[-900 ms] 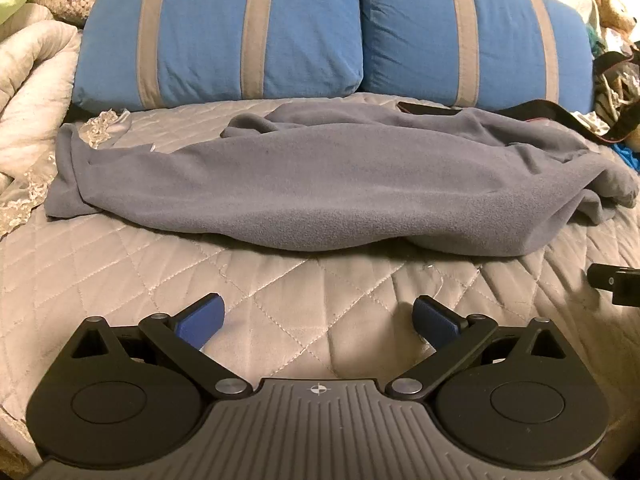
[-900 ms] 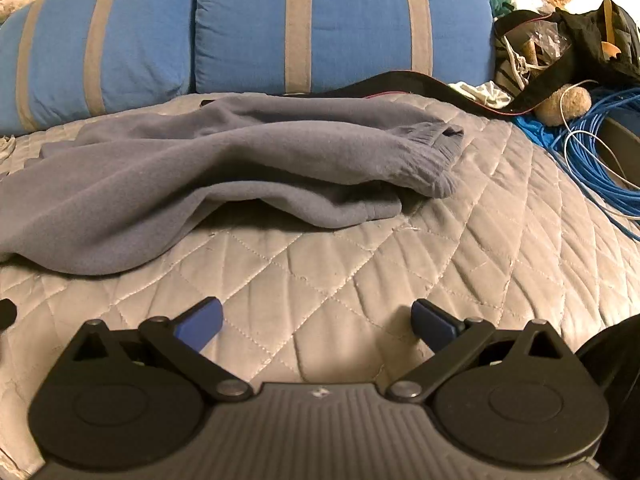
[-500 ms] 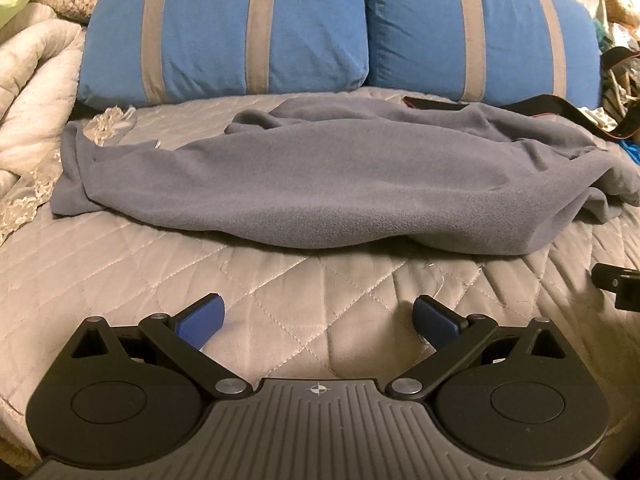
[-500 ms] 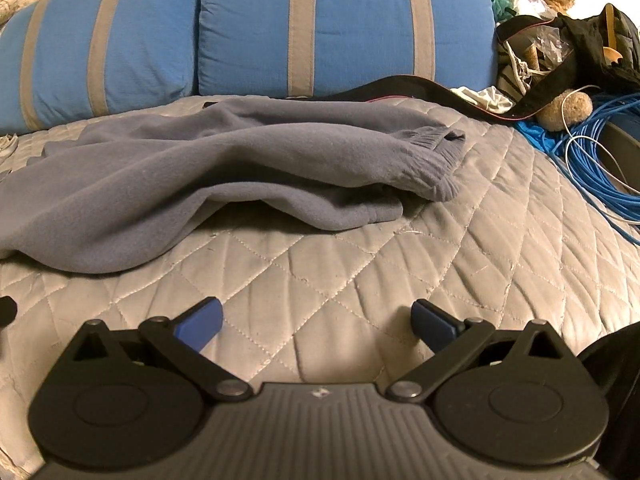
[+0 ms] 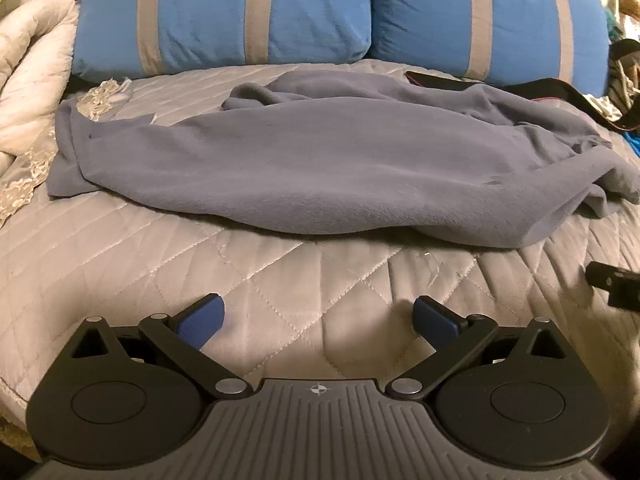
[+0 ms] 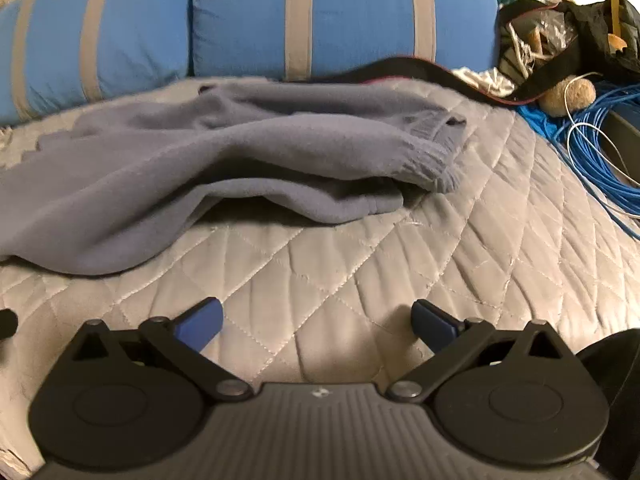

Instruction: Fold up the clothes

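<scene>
- On the left, we held the left gripper [image 5: 318,316] with its jaws spread wide and empty, above bare quilted bedspread [image 5: 120,248], short of the garment's near edge.
- The grey fleece garment [image 5: 320,168] lay rumpled across the bed's middle before the blue pillows [image 5: 224,12]; we judged smoothing it flat would serve any fold.
- The right gripper [image 6: 316,320] gaped equally, near the ribbed cuff [image 6: 428,160].
</scene>
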Tool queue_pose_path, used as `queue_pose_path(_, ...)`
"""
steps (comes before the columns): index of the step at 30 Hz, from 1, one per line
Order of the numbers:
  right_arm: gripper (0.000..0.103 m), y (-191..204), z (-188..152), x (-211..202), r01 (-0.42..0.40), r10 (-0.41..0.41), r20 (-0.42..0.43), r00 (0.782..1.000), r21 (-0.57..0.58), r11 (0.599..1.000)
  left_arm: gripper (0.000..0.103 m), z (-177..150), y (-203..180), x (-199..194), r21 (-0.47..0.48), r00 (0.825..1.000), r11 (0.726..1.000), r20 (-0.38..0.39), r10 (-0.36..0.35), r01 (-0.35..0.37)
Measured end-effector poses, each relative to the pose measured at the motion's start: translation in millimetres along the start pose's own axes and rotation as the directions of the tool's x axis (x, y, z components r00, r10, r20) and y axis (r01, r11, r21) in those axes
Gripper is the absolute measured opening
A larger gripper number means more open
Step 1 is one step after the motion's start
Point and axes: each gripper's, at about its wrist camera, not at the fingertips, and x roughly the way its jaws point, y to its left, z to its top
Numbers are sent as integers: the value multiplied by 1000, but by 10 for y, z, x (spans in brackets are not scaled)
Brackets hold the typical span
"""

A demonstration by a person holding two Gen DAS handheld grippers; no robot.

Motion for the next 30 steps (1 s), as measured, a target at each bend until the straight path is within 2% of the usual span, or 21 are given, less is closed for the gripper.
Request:
queue_pose_path(4, 103, -13, 62, 27, -38, 38, -32, 999, -3, 999, 102, 57, -31, -39, 13, 999, 1000, -43, 4, -4)
queue_pose_path(10, 103, -21, 66, 86, -39, 39, -17, 999, -12, 999, 102, 77, -76, -37, 13, 999, 1000, -52, 9, -8)
queue_pose_path(25, 103, 34, -297, 56, -45, 51, 120, 991, -57, 997, 102, 59, -145, -63, 5, 1000, 1000, -9, 30, -30)
queue_pose_path(30, 103, -13, -301, 54, -67, 75, 111, 991, -70, 995, 102, 97, -136, -88, 13, 1000, 1000, -20, 20, -20)
